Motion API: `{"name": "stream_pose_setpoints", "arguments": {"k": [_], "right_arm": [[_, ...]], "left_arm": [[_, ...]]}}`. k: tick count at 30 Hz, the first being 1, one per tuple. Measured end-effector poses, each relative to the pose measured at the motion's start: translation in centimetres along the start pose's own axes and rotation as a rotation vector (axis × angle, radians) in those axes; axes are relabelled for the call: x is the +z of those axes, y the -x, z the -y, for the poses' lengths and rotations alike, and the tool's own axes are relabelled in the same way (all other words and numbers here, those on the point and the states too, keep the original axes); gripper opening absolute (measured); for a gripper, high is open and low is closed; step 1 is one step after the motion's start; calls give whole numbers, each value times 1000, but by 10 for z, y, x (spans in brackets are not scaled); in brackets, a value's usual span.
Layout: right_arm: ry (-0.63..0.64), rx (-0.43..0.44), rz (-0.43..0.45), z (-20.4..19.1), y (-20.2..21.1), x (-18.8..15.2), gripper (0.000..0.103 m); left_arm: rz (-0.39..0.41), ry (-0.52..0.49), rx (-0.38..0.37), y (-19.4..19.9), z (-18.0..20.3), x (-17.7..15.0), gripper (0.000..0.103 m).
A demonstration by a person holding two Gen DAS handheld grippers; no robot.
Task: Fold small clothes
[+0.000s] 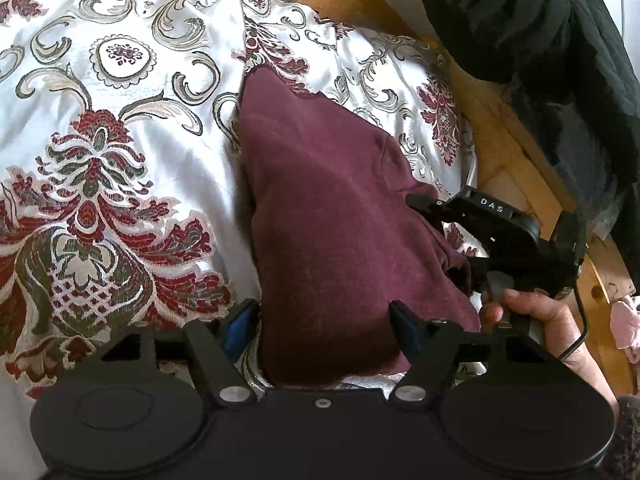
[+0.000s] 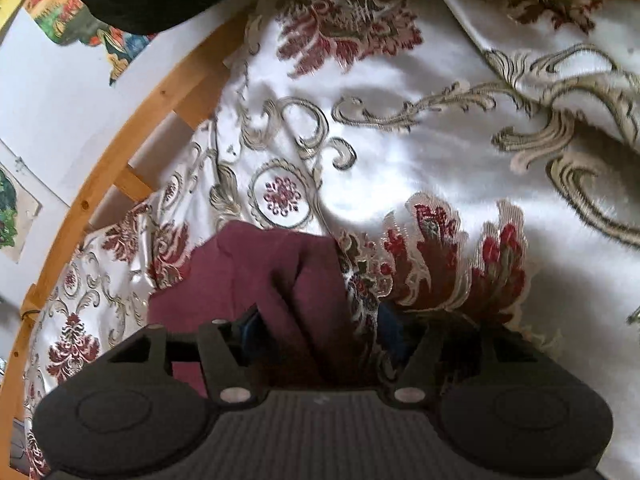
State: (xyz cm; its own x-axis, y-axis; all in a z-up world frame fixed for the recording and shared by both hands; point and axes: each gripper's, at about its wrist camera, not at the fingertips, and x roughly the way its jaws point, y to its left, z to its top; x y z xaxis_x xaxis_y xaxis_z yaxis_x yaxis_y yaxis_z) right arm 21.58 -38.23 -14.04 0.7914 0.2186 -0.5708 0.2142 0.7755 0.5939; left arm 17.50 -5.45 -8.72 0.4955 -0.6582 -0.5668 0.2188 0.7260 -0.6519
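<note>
Floral bedspread [image 1: 120, 160] under maroon garment [image 1: 328, 220], wooden frame [image 2: 132, 120] behind; both tongs seemingly apart.

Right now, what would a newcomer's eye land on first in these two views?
First the maroon garment, lying in the middle on a shiny white bedspread with red and olive floral patterns. Next the black left tool, its jaws standing open at the cloth's near end, and the right tool open over its other edge. A dark coat sits at the upper right by the wooden bed frame.
</note>
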Motion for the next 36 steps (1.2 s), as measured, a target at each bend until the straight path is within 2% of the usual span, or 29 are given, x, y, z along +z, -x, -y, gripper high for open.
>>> {"name": "stream_pose_setpoints", "arguments": {"k": [3,8,12,15,16,19,25,30,32,34,36], "right_arm": [[-10,13,-1,0,1,-3,71],[-84,84,-16,4,3,-5,80],[-68,82,-27,0,0,-5,80],[-18,45,-30,-6,-2,-6,72],[-4,37,-30,-8,-1,-7,66],[7,48,-36,-10,-1,-8,54],[42,40,-36,-14,0,-9,48],[46,36,-35,-14,0,-9,47],[48,35,-35,-14,0,-9,47],[64,30,-29,-17,1,-10,45],[110,21,-14,-24,3,-11,40]], "left_arm": [[-3,8,-1,0,-1,0,74],[-4,7,1,-1,0,0,74],[-6,10,0,-2,-1,1,74],[-7,10,0,-2,-1,1,74],[-7,10,0,-2,-1,1,74],[-6,11,0,-2,-1,1,75],[13,43,-36,1,-4,4,75],[71,197,-121,6,-21,9,75],[83,230,-131,6,-25,11,71],[81,217,-120,4,-24,12,65],[70,182,-96,3,-19,12,60]]}}
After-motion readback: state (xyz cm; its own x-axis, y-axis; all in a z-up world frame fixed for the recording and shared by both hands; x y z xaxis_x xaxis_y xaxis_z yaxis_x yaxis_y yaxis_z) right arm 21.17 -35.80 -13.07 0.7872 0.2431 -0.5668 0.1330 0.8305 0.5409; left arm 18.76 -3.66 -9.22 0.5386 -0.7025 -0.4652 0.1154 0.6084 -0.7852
